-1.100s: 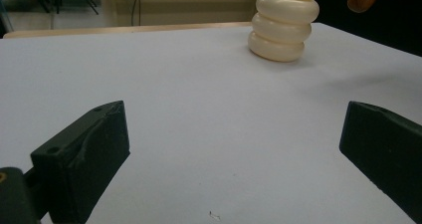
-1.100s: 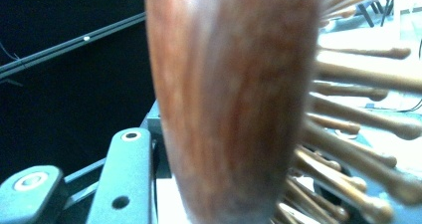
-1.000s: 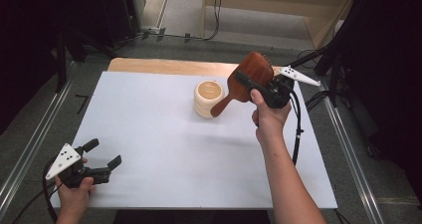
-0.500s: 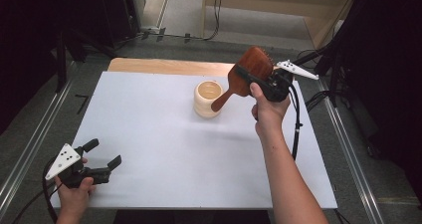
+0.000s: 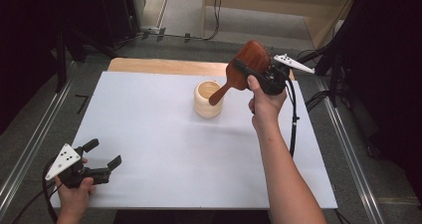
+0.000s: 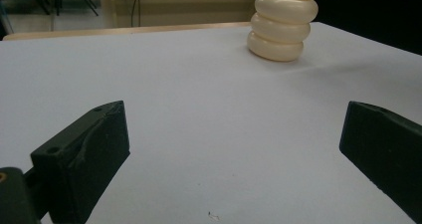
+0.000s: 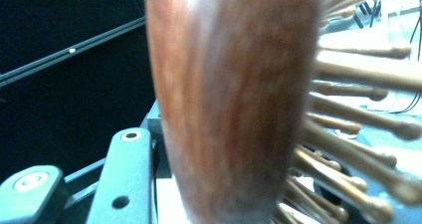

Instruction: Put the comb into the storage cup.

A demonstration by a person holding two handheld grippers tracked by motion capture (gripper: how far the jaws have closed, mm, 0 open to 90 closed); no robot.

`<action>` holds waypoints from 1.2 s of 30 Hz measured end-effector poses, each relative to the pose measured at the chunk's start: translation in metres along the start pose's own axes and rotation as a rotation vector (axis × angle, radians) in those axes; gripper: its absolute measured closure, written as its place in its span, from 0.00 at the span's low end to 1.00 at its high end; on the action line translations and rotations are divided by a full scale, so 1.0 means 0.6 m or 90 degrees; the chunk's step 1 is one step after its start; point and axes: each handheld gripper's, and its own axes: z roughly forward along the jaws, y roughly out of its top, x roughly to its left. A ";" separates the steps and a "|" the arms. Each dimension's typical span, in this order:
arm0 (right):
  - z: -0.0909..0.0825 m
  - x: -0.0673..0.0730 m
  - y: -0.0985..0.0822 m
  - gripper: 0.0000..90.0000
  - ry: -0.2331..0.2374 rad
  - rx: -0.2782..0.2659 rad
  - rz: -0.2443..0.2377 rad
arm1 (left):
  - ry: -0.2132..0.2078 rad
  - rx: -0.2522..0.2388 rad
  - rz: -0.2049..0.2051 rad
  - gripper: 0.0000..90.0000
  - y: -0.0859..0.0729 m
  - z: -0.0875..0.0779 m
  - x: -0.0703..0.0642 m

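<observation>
White sheeting [image 5: 149,134] covers most of the table, with a strip of bare wooden tabletop [image 5: 159,65] showing along the far edge. Metal rails [image 5: 30,144] run along both sides of the table, grey floor lies beyond them, and black cables [image 5: 216,15] trail across the floor past the far end. The surroundings to left and right are dark; a pale wooden structure [image 5: 278,5] stands in the background. A cream holder [image 5: 207,99], shaped like three stacked rings and open at the top, stands upright on the sheet toward the far middle. The right gripper [image 5: 256,74] is raised above the table just right of the holder, clamped on the head of a reddish-brown wooden hairbrush [image 5: 249,59]; the brush's handle slants down to the holder's mouth. In the right gripper view the brush's back [image 7: 229,99] looms close, wooden bristle pins sticking out to the right. The left gripper [image 5: 102,157] rests at the near left corner, jaws spread wide with nothing between them.
</observation>
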 end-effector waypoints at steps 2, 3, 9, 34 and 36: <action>0.005 0.000 0.001 0.56 -0.003 -0.001 0.002 | 0.001 0.000 0.000 0.00 0.000 -0.001 0.000; 0.007 0.000 0.002 0.56 -0.002 0.000 0.004 | 0.000 -0.001 -0.001 0.00 0.000 -0.001 0.000; 0.016 -0.003 0.007 0.56 -0.002 -0.009 0.006 | -0.001 -0.006 -0.008 0.00 0.000 -0.002 0.002; 0.049 -0.029 -0.002 0.56 -0.037 -0.005 0.004 | -0.011 -0.006 -0.004 0.00 0.000 0.000 0.002; 0.052 -0.030 -0.004 0.56 -0.039 -0.006 0.007 | -0.010 -0.006 -0.004 0.00 0.000 0.000 0.002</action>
